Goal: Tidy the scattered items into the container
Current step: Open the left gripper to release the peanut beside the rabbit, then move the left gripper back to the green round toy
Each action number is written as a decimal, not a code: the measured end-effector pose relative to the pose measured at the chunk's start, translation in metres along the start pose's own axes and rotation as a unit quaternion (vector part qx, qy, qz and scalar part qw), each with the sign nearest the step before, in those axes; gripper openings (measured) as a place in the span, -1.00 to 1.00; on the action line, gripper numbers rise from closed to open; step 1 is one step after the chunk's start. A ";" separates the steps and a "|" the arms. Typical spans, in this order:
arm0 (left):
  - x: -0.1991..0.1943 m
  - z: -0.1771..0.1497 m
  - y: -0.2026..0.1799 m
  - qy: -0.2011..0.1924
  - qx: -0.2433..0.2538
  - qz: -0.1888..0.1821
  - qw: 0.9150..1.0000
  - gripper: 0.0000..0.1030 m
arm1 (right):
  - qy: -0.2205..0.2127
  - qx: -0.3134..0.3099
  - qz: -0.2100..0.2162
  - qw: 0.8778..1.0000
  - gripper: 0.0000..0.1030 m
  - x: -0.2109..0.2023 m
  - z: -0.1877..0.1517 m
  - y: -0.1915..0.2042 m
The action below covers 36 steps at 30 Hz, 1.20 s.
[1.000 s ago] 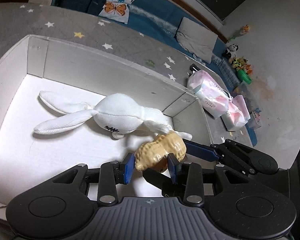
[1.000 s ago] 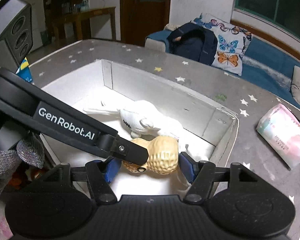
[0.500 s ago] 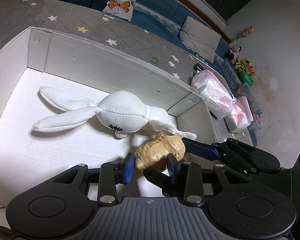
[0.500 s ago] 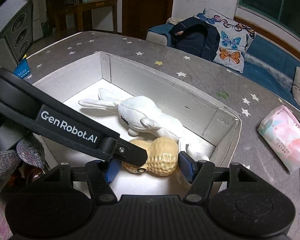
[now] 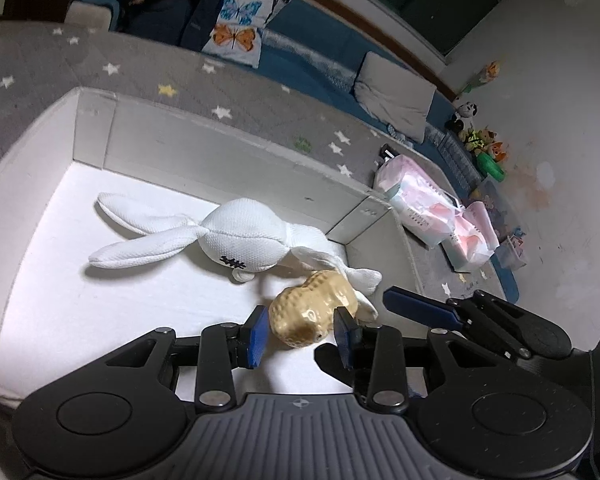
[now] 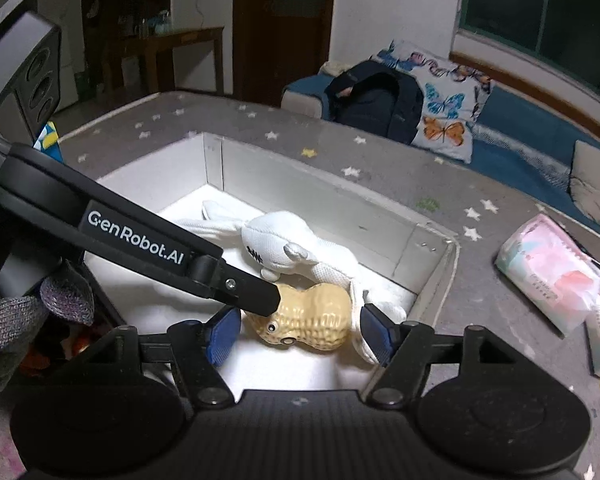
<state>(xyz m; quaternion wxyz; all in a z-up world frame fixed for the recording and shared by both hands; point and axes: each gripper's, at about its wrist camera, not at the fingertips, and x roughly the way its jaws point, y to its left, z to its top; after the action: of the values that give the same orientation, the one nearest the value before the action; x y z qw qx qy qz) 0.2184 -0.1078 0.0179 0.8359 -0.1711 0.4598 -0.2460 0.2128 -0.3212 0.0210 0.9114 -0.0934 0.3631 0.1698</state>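
A tan peanut (image 5: 314, 308) and a white rabbit (image 5: 236, 240) lie in a white box (image 5: 228, 148). The counter (image 5: 32, 64) is grey with stars; the pads (image 5: 256, 336) are blue.

My right gripper (image 6: 296, 338) has just been opening, its blue pads now standing clear on either side of the peanut toy (image 6: 310, 322), which lies in the white box (image 6: 436, 284) against the rabbit's arm.
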 end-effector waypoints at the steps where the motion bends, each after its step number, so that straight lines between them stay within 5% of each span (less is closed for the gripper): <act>1: -0.004 -0.002 -0.002 -0.005 0.004 0.000 1.000 -0.27 | -0.007 0.003 -0.001 1.000 0.34 -0.005 -0.001 0.001; 16: -0.067 -0.049 -0.028 -0.073 0.042 0.003 0.996 -0.27 | -0.111 0.012 -0.035 0.993 0.41 -0.088 -0.043 0.038; 21: -0.080 -0.069 -0.034 -0.082 0.057 0.010 0.995 -0.27 | -0.118 0.024 -0.037 0.992 0.55 -0.099 -0.062 0.048; 36: -0.088 -0.115 -0.038 -0.072 0.085 0.041 0.993 -0.27 | -0.103 0.072 -0.041 0.991 0.55 -0.098 -0.105 0.057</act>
<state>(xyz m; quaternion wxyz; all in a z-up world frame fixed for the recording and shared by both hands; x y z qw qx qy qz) 0.0703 -0.0963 0.0377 0.8879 -0.0978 0.3820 -0.2369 0.0580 -0.3230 0.0107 0.9544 -0.0246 0.2745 0.1148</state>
